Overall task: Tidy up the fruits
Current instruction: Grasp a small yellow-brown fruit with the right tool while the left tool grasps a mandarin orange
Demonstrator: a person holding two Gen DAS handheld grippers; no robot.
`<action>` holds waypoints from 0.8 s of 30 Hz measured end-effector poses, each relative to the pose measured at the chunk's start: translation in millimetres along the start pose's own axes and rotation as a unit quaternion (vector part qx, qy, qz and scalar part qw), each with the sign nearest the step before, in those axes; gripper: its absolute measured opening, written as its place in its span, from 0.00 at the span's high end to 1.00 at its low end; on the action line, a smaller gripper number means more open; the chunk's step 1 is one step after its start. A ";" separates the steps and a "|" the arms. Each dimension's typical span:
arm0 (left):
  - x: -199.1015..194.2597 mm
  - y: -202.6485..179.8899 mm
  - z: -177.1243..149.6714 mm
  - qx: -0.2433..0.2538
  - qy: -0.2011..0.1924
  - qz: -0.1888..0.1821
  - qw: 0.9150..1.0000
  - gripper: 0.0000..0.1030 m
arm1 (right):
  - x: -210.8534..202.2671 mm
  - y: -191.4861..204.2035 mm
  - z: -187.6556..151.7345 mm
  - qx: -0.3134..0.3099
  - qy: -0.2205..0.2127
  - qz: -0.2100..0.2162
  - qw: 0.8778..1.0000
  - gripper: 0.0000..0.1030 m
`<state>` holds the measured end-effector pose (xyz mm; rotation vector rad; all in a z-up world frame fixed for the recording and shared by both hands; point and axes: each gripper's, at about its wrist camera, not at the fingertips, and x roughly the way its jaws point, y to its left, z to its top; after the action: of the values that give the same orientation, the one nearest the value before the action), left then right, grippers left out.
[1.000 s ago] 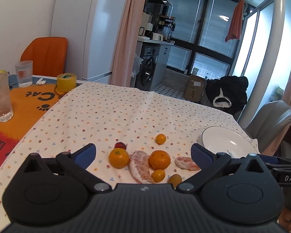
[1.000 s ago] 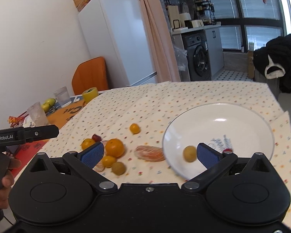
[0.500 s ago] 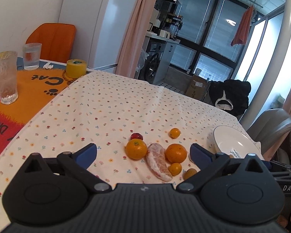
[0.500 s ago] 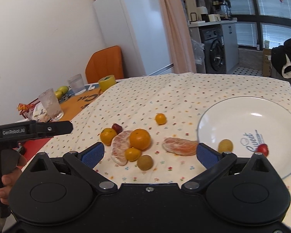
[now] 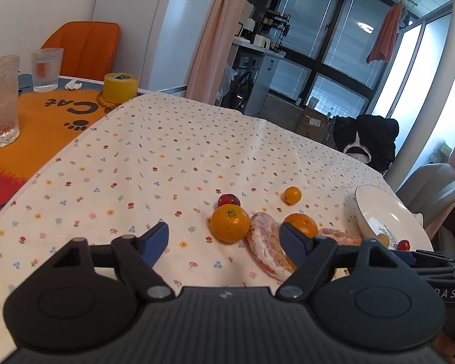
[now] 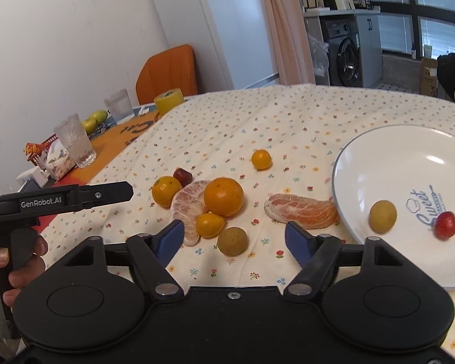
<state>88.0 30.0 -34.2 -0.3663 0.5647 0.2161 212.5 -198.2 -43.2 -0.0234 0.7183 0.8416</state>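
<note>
Fruit lies loose on the flowered cloth: a large orange (image 6: 223, 196), a smaller orange (image 6: 166, 187), two peeled pomelo pieces (image 6: 301, 207) (image 6: 187, 203), a kumquat (image 6: 209, 225), a brownish round fruit (image 6: 232, 241), a dark red fruit (image 6: 183, 176) and a small orange (image 6: 261, 159). The white plate (image 6: 379, 148) at the right holds a yellow-green fruit (image 6: 382, 216) and a red one (image 6: 445, 225). My right gripper (image 6: 234, 238) is open, low over the brownish fruit. My left gripper (image 5: 224, 241) is open just before the smaller orange (image 5: 230, 223), and it shows at the left in the right wrist view.
Two glasses (image 5: 0, 100) (image 5: 46, 69) and a yellow tape roll (image 5: 119, 87) stand on the orange mat at the left. An orange chair (image 5: 82, 50) and a white fridge are behind the table. A grey chair (image 5: 430, 185) stands at the right.
Both grippers have swung left and moved in toward the fruit pile. The yellow-green fruit stays on the plate that the right gripper left.
</note>
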 end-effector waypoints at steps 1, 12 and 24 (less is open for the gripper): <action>3.4 0.4 -0.2 0.000 0.002 -0.001 1.000 0.29 | 2.5 -0.6 -0.3 0.000 0.003 0.001 1.000 0.34; 27.9 -1.4 -0.5 0.005 0.013 -0.010 1.000 0.41 | 28.4 -1.3 -1.0 -0.001 0.031 0.008 1.000 0.49; 50.6 -2.0 3.9 0.006 0.028 -0.013 1.000 0.50 | 34.1 -4.5 -0.4 0.000 0.037 0.015 0.999 0.76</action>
<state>132.2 34.7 -58.7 -0.3681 0.6149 0.1775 230.6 -178.5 -64.7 -0.0449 0.7899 0.8737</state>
